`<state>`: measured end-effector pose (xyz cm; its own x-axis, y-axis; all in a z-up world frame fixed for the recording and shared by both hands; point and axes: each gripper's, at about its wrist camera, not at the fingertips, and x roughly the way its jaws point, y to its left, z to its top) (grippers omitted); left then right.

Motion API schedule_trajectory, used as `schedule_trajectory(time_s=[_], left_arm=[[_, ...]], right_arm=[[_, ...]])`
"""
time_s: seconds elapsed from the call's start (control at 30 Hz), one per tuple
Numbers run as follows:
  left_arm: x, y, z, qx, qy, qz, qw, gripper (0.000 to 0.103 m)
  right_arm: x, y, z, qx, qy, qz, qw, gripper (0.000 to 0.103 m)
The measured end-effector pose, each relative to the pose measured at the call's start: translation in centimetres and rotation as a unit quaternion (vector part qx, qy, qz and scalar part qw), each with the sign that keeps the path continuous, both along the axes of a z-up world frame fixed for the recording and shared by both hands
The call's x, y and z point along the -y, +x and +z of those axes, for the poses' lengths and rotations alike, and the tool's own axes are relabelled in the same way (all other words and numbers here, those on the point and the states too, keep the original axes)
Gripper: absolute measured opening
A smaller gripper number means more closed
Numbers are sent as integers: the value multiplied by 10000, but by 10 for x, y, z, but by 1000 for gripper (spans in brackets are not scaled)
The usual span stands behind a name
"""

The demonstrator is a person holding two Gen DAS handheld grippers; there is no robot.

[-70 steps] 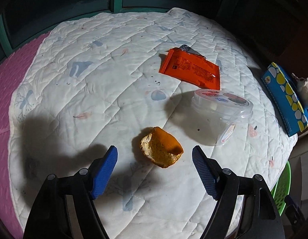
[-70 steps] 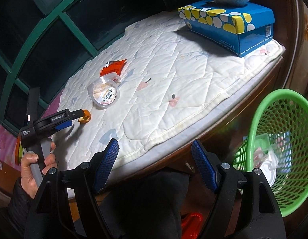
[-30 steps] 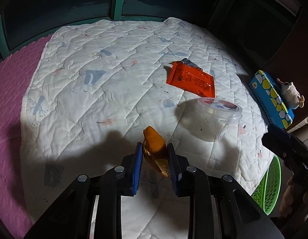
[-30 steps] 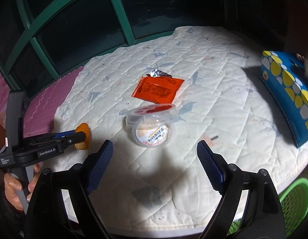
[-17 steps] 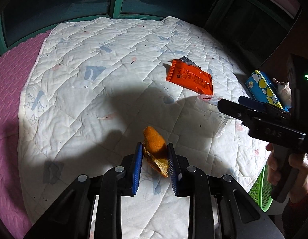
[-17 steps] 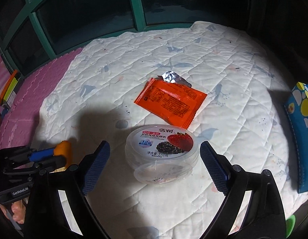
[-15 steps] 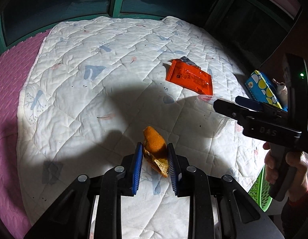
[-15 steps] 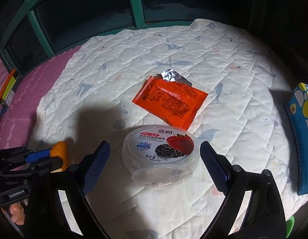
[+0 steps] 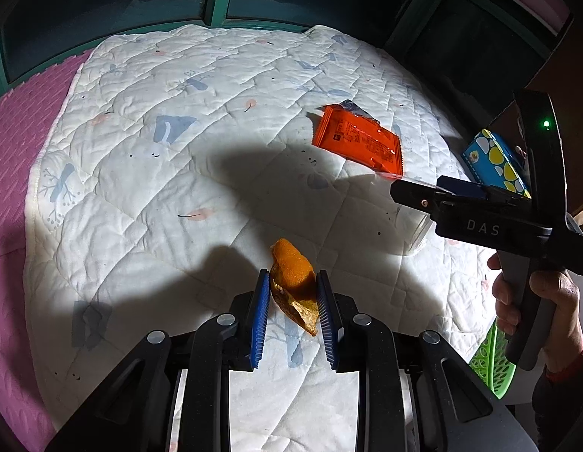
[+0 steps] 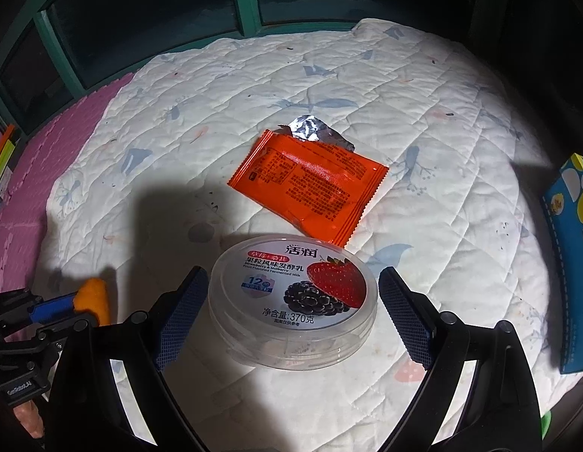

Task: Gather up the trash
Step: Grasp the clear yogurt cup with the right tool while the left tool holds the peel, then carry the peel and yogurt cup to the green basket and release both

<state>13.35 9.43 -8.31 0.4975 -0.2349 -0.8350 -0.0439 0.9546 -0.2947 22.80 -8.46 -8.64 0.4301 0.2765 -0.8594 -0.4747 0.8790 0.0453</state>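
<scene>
- Clearly pinched between the blue pads of the left tool (image 9: 292,303), the orange peel (image 9: 292,282) stands on edge, lifted above the white quilt (image 9: 148,188); its long axis runs from the lower right of the left wrist view, between the pads, up to a pointed tip leaning toward the upper left.
- Its pitted orange skin faces right, its pale inner side faces left and down.
- Over at the right tool (image 10: 293,314), the jaws stand released on either side of a clear round yogurt tub (image 10: 293,301) resting on the quilt; the pads sit just beside its rim, and I cannot tell whether either one touches.
- The tub lid shows a strawberry and a blackberry, the words "Strawberry & Mulberry Fruit Flavored Fermented Milk", a blue "12" badge and "370" among Chinese characters.
- Just behind the tub lies an orange snack wrapper (image 10: 310,180), flat, torn open at its silver far end, its fine print too small to read.
- A hand (image 9: 536,301) grips the right tool's handle, marked "DAS".
- A blue box with yellow spots (image 9: 495,162) sits at the quilt's right edge, and a green basket (image 9: 493,358) shows below it.
</scene>
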Motion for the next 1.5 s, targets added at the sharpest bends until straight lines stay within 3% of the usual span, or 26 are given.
schedule_trajectory(time_s=[0.2,0.3,0.57,0.83,0.97,1.23,1.5], left_arm=[[0,0,0,-16,2,-7,10000,24],[1,-1,2,-1,7,-9,10000,24],[10,-7,14,148,-8,-90,9998,24],[45,-14,34,372,-39,-526,9979,24],[76,-17,41,435,-117,-875,9951,24],[155,-23,47,473,-194,-1640,9851,24],[229,-28,42,342,-109,-2251,9737,24]], right_arm=[[-3,2,-5,-57,15,8,10000,91],[-1,-1,-1,155,42,-88,9998,91],[20,-23,26,438,587,-193,9971,91],[85,-81,65,878,1279,-613,9860,91],[140,-115,68,1015,1331,-1057,9802,91],[281,-176,29,770,945,-2537,9596,91],[361,-197,-45,-3,695,-3597,9305,91]])
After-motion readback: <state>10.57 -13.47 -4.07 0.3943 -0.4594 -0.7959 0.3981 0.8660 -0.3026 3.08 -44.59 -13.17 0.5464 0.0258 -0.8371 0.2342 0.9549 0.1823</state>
